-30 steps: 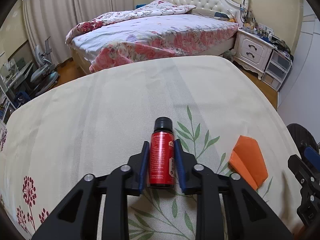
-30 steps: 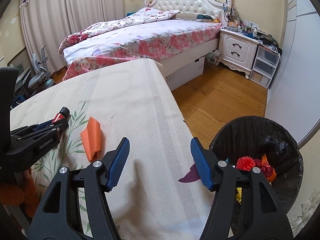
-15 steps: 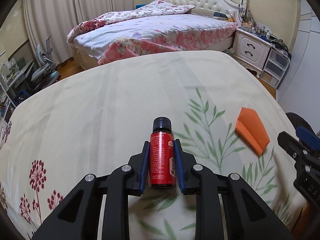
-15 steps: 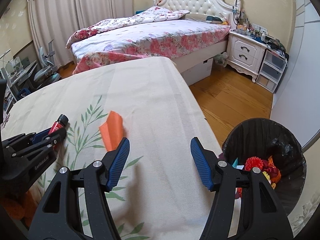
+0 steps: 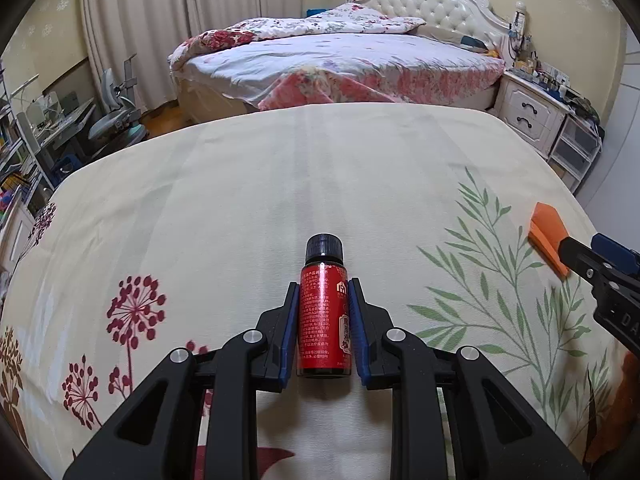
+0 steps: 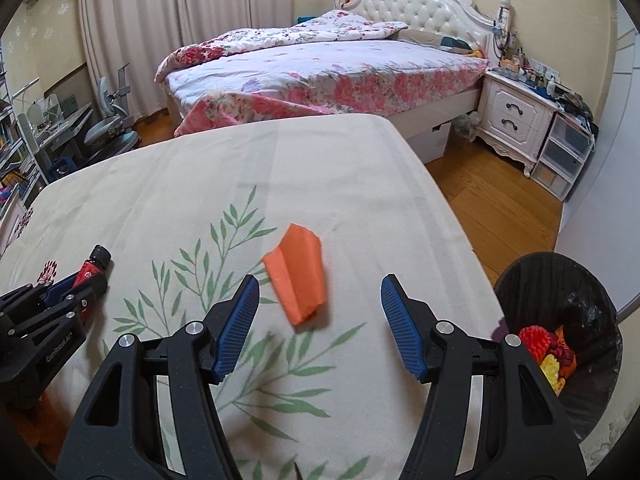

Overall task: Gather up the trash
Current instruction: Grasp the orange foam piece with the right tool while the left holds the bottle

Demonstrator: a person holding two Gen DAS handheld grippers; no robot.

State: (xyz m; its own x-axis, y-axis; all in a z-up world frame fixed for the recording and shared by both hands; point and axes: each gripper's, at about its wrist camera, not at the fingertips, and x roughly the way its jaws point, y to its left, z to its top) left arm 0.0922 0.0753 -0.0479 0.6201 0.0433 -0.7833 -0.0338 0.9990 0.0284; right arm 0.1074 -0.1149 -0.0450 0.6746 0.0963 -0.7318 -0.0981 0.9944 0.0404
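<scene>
A small red bottle (image 5: pixel 324 316) with a black cap sits clamped between the blue pads of my left gripper (image 5: pixel 323 308), above the cream leaf-print tablecloth (image 5: pixel 280 184). In the right wrist view the same bottle (image 6: pixel 93 269) and left gripper (image 6: pixel 76 288) show at the far left. My right gripper (image 6: pixel 318 314) stands open with nothing between its fingers, hovering just short of a folded orange paper (image 6: pixel 298 272) that lies on the cloth. That orange paper (image 5: pixel 548 236) also shows at the right edge of the left wrist view, beside the right gripper (image 5: pixel 600 256).
A black-lined trash bin (image 6: pixel 560 340) holding red, yellow and orange scraps stands on the wooden floor (image 6: pixel 500 196) off the table's right edge. Beyond the table are a floral bed (image 6: pixel 320 72), a white nightstand (image 6: pixel 516 116) and a desk chair (image 6: pixel 108 132) at left.
Both grippers have shifted leftward over the table. The orange paper has slid from the left into the middle of the right wrist view; the bottle stays gripped in the left gripper.
</scene>
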